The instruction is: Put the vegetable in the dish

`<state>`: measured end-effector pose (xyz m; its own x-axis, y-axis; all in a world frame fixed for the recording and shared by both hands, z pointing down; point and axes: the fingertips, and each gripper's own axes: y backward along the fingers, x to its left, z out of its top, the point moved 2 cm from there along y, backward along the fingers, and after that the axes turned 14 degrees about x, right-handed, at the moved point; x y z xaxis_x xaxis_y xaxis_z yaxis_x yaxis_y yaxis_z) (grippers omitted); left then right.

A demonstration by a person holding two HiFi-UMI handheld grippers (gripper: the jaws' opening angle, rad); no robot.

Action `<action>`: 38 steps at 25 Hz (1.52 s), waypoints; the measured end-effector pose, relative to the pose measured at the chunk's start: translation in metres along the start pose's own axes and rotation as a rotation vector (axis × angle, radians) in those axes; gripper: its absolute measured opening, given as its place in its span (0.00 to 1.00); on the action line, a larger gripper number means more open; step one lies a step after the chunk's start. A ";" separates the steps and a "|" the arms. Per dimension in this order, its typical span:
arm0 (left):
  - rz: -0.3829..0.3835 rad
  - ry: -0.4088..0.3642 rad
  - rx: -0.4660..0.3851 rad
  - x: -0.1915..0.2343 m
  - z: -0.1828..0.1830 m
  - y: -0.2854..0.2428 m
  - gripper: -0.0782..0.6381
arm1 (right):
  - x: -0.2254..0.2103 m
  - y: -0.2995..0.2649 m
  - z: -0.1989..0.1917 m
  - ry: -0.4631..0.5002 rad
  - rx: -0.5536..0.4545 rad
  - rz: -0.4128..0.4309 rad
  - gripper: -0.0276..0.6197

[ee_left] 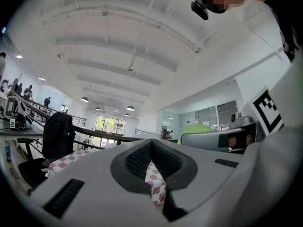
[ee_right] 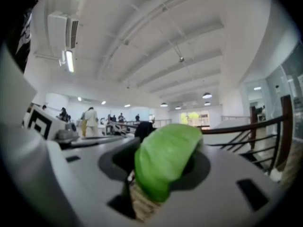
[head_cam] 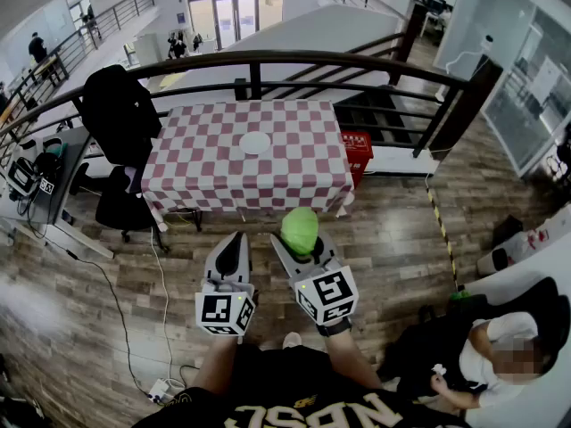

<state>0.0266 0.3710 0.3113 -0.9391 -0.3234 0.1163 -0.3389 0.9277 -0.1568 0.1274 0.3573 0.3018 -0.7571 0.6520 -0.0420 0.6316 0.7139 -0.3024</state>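
The vegetable (head_cam: 300,228) is a light green leafy head, gripped in my right gripper (head_cam: 300,241), which is held over the wooden floor in front of the table. In the right gripper view the vegetable (ee_right: 165,162) fills the space between the jaws, with its pale stem end toward the camera. A white dish (head_cam: 255,143) lies near the middle of the red-and-white checked table (head_cam: 205,181), well ahead of both grippers. Just left of the right one, my left gripper (head_cam: 234,241) is shut and holds nothing. Its closed jaws (ee_left: 151,167) point toward the checked cloth.
A black chair draped with a dark jacket (head_cam: 120,114) stands at the table's left. A dark railing (head_cam: 268,59) runs behind the table. A red crate (head_cam: 357,145) sits at its right. A person (head_cam: 500,346) sits at lower right. A desk with gear (head_cam: 36,176) stands at left.
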 end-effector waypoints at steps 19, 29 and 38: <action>0.001 0.018 0.113 -0.007 -0.036 -0.038 0.13 | -0.052 -0.022 -0.028 -0.078 0.033 0.026 0.35; -0.047 0.053 0.146 0.078 -0.045 -0.157 0.13 | -0.101 -0.145 -0.022 -0.082 0.085 0.001 0.35; -0.103 0.044 0.131 0.187 0.004 -0.286 0.13 | -0.156 -0.300 0.029 -0.085 0.119 -0.021 0.35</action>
<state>-0.0529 0.0446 0.3736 -0.8965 -0.4045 0.1805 -0.4406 0.8567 -0.2683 0.0512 0.0339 0.3718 -0.7847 0.6095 -0.1131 0.5947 0.6887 -0.4148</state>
